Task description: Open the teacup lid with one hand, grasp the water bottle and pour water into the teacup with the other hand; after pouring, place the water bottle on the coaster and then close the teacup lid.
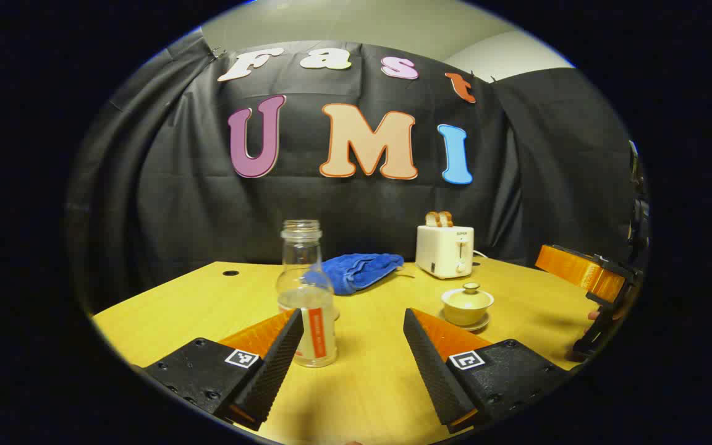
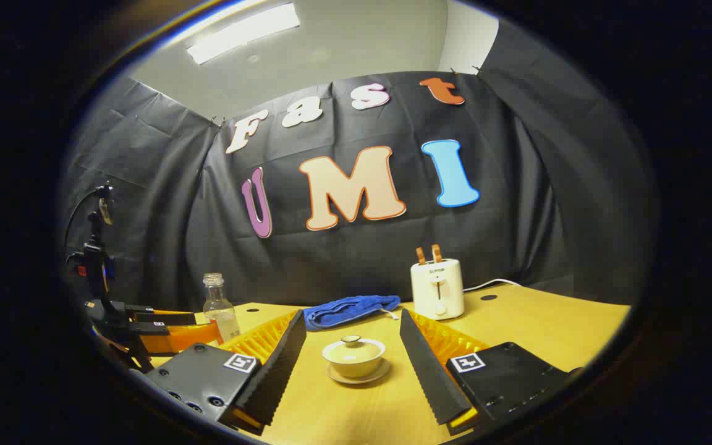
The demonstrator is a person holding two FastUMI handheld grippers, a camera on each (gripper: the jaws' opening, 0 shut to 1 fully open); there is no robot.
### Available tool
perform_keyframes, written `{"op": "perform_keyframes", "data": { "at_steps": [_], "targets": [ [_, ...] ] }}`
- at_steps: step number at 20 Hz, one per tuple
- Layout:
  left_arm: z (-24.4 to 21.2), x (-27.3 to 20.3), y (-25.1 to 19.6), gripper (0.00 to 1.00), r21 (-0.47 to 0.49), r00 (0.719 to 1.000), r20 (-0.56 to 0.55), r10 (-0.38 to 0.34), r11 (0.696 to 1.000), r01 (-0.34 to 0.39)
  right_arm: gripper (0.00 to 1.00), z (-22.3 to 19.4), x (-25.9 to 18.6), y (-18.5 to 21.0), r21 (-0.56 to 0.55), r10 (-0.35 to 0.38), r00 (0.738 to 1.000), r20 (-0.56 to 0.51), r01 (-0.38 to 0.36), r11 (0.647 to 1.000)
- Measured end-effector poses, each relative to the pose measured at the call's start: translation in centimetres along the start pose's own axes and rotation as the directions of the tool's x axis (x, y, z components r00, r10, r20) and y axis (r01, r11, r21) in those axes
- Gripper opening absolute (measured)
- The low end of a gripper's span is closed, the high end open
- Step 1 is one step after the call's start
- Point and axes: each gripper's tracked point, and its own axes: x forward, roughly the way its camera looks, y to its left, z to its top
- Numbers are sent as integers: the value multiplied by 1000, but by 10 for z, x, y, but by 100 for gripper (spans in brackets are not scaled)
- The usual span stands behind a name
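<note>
Far left on the yellow table (image 1: 195, 303), the left gripper (image 1: 343, 364) is held low with fingers spread apart, nothing between them. The uncapped water bottle (image 1: 306, 296) stands upright just ahead of its left finger, partly filled; clear, smooth, probably slippery, best taken at the labelled body. Farther back a blue towel (image 1: 359, 271) and a white toaster (image 1: 445, 250) are noted. To the right, the lidded teacup (image 2: 354, 356) sits on its saucer (image 2: 356, 376), centred ahead of the right gripper (image 2: 353, 371), whose fingers are likewise apart. The lid (image 2: 352, 345) looks ceramic, fragile; its knob (image 2: 351, 339) is judged the hold point.
</note>
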Motion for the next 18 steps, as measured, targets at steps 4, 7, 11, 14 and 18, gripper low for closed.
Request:
{"op": "perform_keyframes", "data": {
  "at_steps": [4,7,11,14,18],
  "targets": [
    [2,-1,22,95,0,999,16,32,999,-32,96,-11,11,14,-20,2,1000,-18,-3,1000],
    [0,1,26,95,-1,999,12,45,999,-45,97,-17,16,16,-24,4,1000,-31,-4,1000],
    [-5,3,31,95,-9,998,4,61,998,-61,96,-24,21,17,-31,2,999,-51,-4,1000],
    [-4,5,34,95,-13,997,7,80,997,-80,96,-27,23,16,-42,-1,998,-68,-2,999],
    [-4,6,37,95,-1,994,20,104,995,-104,97,-40,26,11,-53,-20,993,-113,14,999]
  ]
}}
